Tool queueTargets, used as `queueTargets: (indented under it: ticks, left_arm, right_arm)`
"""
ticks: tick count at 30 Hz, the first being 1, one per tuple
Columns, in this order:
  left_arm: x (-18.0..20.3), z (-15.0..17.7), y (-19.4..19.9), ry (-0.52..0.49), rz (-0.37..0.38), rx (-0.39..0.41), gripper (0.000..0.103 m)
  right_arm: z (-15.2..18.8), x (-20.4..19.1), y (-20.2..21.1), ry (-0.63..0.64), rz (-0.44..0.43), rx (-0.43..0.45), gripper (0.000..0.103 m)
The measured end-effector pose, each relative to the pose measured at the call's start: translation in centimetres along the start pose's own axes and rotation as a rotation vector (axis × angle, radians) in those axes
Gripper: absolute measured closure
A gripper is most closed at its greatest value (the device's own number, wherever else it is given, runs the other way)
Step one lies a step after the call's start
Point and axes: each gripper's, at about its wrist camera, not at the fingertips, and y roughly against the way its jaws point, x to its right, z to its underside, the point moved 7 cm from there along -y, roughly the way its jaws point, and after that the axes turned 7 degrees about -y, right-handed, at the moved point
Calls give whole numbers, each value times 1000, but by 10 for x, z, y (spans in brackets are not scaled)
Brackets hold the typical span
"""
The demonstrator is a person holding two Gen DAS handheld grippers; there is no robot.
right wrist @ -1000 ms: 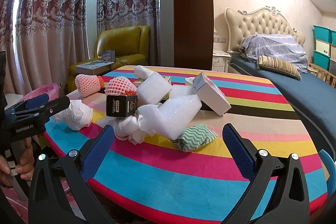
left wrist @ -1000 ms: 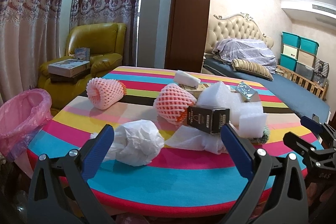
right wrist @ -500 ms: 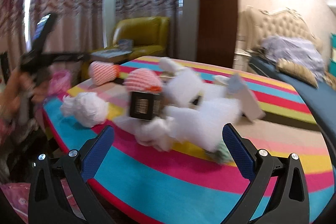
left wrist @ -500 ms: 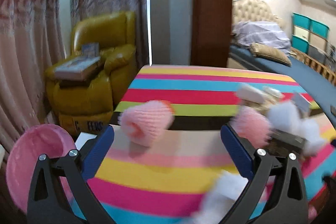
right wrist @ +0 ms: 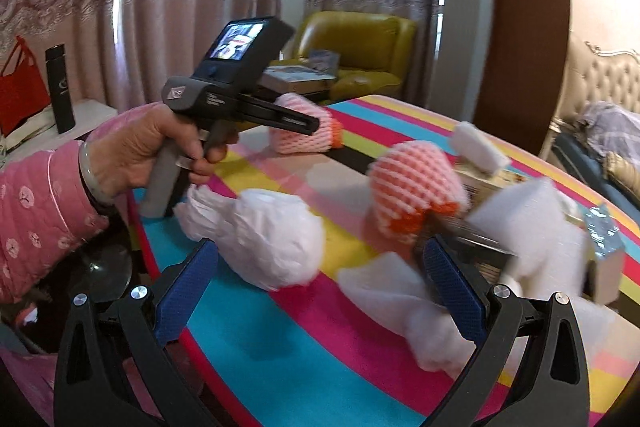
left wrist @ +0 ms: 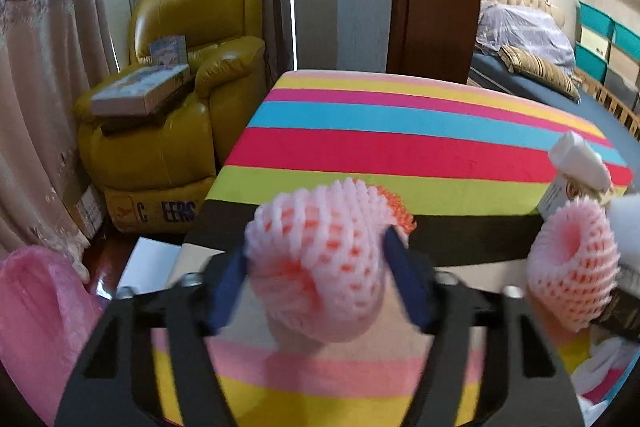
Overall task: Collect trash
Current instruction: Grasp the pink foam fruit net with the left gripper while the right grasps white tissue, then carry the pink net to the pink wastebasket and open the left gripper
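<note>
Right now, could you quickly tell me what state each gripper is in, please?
Left gripper: jaws have just been closing and now squeeze the pink foam fruit net.
Right gripper: open, holding nothing, above the striped table.

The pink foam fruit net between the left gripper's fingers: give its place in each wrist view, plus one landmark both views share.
Left wrist: the pink foam fruit net fills the lower centre, pinched between the left gripper's blue pads, whose jaws have just been closing.
Right wrist: upper centre, at the table's far edge, partly behind that gripper's black body.
Shared landmark: the yellow armchair beyond the table.
</note>
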Motion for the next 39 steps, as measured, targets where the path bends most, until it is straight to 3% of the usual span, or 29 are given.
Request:
queueTargets:
  ticks: [3, 8, 19, 24, 29, 39]
  left_arm:
    - [5, 2, 9, -24, 4, 32, 63]
    - [5, 14, 25, -42, -3, 68, 67]
    - [-8, 38, 68, 24, -19, 122, 67]
    - [-2, 46, 82, 23, -46, 139, 67]
    - [8, 52, 95, 20, -63, 154, 67]
    - [18, 62, 143, 24, -103, 223, 67]
  right_arm:
    - [0, -8, -10, -10, -24, -20, 7]
    - [-5, -11, -32, -33, -42, -68, 7]
    - [-1, -6, -49, -101, -85, -140, 33]
    - [3, -11, -46, -97, -115, -149, 59]
    - [3, -12, -37, -84, -95, -114, 76]
    - [-21, 8, -16, -87, -28, 11, 78]
